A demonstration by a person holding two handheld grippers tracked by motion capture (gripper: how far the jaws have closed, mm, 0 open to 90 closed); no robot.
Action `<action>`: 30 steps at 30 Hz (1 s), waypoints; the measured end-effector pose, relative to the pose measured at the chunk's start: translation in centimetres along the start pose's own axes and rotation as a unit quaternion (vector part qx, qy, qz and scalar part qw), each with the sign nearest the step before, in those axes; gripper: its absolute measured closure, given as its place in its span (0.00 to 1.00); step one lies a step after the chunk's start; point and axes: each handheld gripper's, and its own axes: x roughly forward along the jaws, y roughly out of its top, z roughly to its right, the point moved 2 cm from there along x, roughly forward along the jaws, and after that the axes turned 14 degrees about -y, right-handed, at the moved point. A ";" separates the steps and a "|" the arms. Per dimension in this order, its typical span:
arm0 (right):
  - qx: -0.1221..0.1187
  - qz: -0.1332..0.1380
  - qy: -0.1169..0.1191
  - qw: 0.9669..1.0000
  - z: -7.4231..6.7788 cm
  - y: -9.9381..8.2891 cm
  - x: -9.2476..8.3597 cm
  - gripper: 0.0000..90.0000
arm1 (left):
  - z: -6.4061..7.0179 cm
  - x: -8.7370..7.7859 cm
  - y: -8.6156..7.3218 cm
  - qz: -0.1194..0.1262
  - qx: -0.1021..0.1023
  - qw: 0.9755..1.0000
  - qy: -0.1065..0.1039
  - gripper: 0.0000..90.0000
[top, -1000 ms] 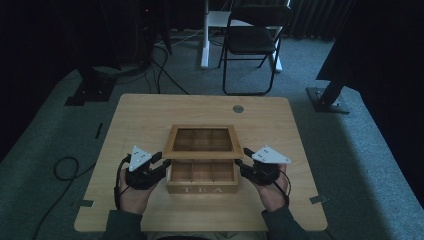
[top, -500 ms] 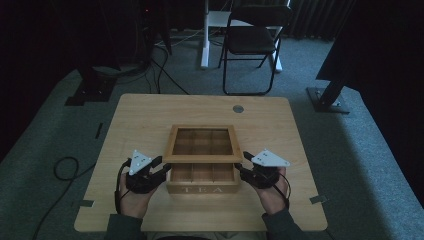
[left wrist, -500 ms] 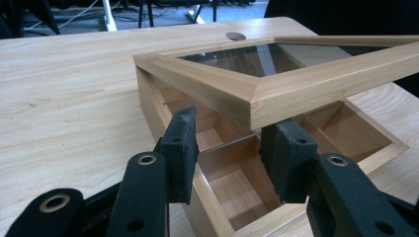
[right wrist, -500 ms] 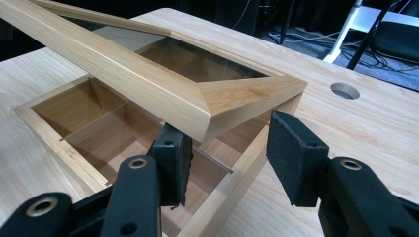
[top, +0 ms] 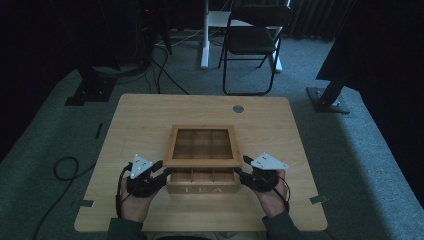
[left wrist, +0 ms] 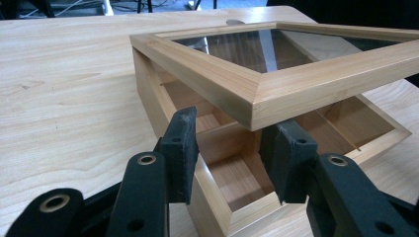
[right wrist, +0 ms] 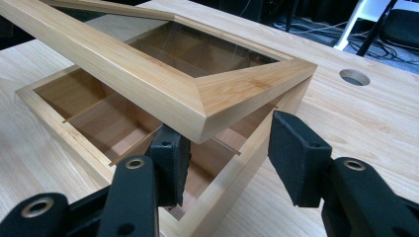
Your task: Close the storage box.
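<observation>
A wooden box marked TEA (top: 202, 189) stands at the near middle of the table. Its glass-paned lid (top: 202, 162) is hinged at the far side and held partly raised, so the front compartments show under it. My left gripper (top: 162, 170) is at the box's front left corner and my right gripper (top: 240, 171) at the front right. In the left gripper view the lid's corner (left wrist: 316, 79) hangs just above my open left gripper (left wrist: 234, 121), whose jaws straddle the box wall (left wrist: 148, 84). In the right gripper view my right gripper (right wrist: 230, 128) stands open the same way under the lid (right wrist: 148, 84).
The light wooden table (top: 150, 120) has a round cable hole (top: 238, 108) behind the box. A folding chair (top: 252, 37) and stand bases sit on the carpet beyond the far edge. Cables lie on the floor at the left.
In the high view the lid's front edge sits a little nearer the person than a second ago. Both grippers have shifted slightly the same way.
</observation>
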 end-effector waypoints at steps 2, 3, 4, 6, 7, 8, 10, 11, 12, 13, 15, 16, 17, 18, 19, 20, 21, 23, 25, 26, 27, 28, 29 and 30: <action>-0.001 -0.001 0.001 1.000 0.0 -0.1 0.0 0.56 | 0.0 0.0 -0.1 0.000 -0.002 1.000 0.000 0.65; -0.001 -0.002 0.001 1.000 0.0 -0.1 0.0 0.56 | 0.0 0.0 -0.1 -0.001 -0.001 1.000 0.000 0.65; 0.000 -0.002 0.001 1.000 0.0 -0.2 0.0 0.55 | 0.0 0.0 -0.2 -0.001 -0.001 1.000 0.000 0.65; 0.001 -0.003 0.002 1.000 0.0 -0.2 0.0 0.55 | 0.0 0.1 -0.2 0.000 -0.002 1.000 0.000 0.65; 0.000 -0.003 0.002 1.000 0.0 -0.3 0.1 0.55 | 0.0 0.1 -0.3 -0.001 -0.003 1.000 0.000 0.65; 0.000 -0.004 0.002 1.000 -0.1 -0.3 0.1 0.56 | 0.0 0.1 -0.3 -0.002 -0.004 1.000 0.000 0.65; -0.001 -0.005 0.003 1.000 -0.1 -0.4 0.1 0.56 | 0.0 0.1 -0.4 -0.002 -0.005 1.000 0.000 0.65; 0.000 -0.006 0.003 1.000 -0.1 -0.4 0.1 0.55 | 0.0 0.1 -0.5 -0.002 -0.005 1.000 -0.001 0.65; 0.000 -0.007 0.003 1.000 -0.1 -0.5 0.1 0.55 | 0.0 0.1 -0.5 -0.003 -0.006 1.000 0.000 0.65; 0.000 -0.008 0.004 1.000 -0.1 -0.5 0.1 0.55 | 0.0 0.2 -0.6 -0.003 -0.007 1.000 0.000 0.65; 0.000 -0.009 0.004 1.000 -0.1 -0.6 0.1 0.55 | 0.0 0.2 -0.7 -0.004 -0.007 1.000 0.000 0.65; 0.000 -0.009 0.005 1.000 -0.1 -0.7 0.1 0.55 | 0.0 0.2 -0.7 -0.005 -0.008 1.000 0.000 0.64; 0.000 -0.010 0.005 1.000 -0.2 -0.7 0.1 0.55 | 0.0 0.2 -0.8 -0.005 -0.008 1.000 0.000 0.64; 0.001 -0.011 0.005 1.000 -0.2 -0.8 0.1 0.55 | 0.0 0.2 -0.8 -0.006 -0.007 1.000 0.000 0.64; 0.001 -0.011 0.006 1.000 -0.2 -0.8 0.2 0.55 | 0.0 0.2 -0.9 -0.005 -0.009 1.000 0.000 0.64; 0.001 -0.012 0.006 1.000 -0.2 -0.9 0.2 0.55 | 0.0 0.2 -0.9 -0.006 -0.010 1.000 0.000 0.64; 0.000 -0.012 0.006 1.000 -0.2 -0.9 0.2 0.55 | 0.0 0.3 -1.0 -0.007 -0.010 1.000 0.000 0.64; 0.002 -0.014 0.007 1.000 -0.2 -1.0 0.2 0.55 | 0.0 0.3 -1.1 -0.008 -0.010 1.000 0.000 0.64; 0.004 -0.014 0.007 1.000 -0.3 -1.1 0.2 0.55 | 0.0 0.3 -1.2 -0.008 -0.010 1.000 0.001 0.64; 0.004 -0.015 0.007 1.000 -0.3 -1.2 0.2 0.55 | 0.0 0.3 -1.2 -0.009 -0.011 1.000 0.000 0.64; 0.003 -0.015 0.007 1.000 -0.3 -1.2 0.2 0.56 | 0.0 0.3 -1.2 -0.009 -0.012 1.000 0.000 0.64; 0.004 -0.016 0.007 1.000 -0.3 -1.2 0.2 0.56 | 0.0 0.3 -1.3 -0.009 -0.012 1.000 0.000 0.64; 0.004 -0.016 0.007 1.000 -0.3 -1.3 0.2 0.56 | 0.0 0.3 -1.3 -0.010 -0.012 1.000 0.000 0.64; 0.006 -0.017 0.007 1.000 -0.3 -1.3 0.2 0.56 | 0.0 0.4 -1.3 -0.010 -0.011 1.000 0.001 0.64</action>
